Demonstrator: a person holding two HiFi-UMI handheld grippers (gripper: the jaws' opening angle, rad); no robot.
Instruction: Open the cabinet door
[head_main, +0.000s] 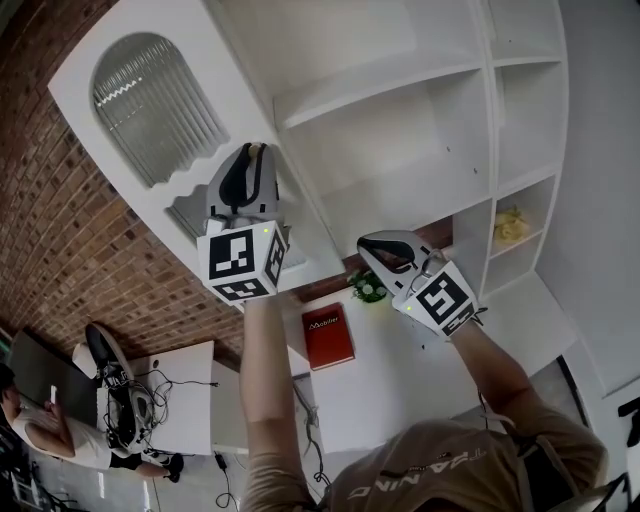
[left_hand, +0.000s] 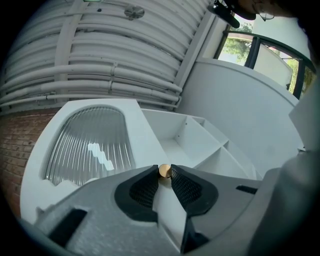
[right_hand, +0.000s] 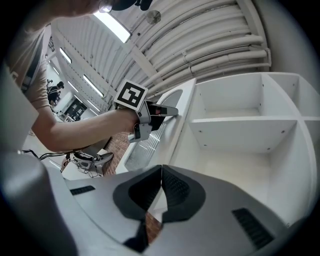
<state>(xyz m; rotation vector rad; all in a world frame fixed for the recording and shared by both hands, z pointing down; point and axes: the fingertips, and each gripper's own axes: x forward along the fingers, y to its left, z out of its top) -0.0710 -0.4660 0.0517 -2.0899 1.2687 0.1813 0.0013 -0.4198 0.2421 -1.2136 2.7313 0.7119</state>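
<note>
Between the left gripper's (left_hand: 164, 176) 2 jaws sits the small brass knob (left_hand: 164, 170) of the white cabinet door (left_hand: 142, 132), and both pads clench it. The door's arched ribbed glass pane (left_hand: 87, 145) lies left of those jaws, the bare white shelves (left_hand: 200, 145) to their right. Facing the shelves, the right gripper (right_hand: 160, 175) holds nothing, its 2 jaws pressed together.

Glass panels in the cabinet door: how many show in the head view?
2. One arched ribbed panel at upper left; a second panel just below it, mostly hidden behind the left gripper. More could be hidden behind that gripper and arm.
</note>
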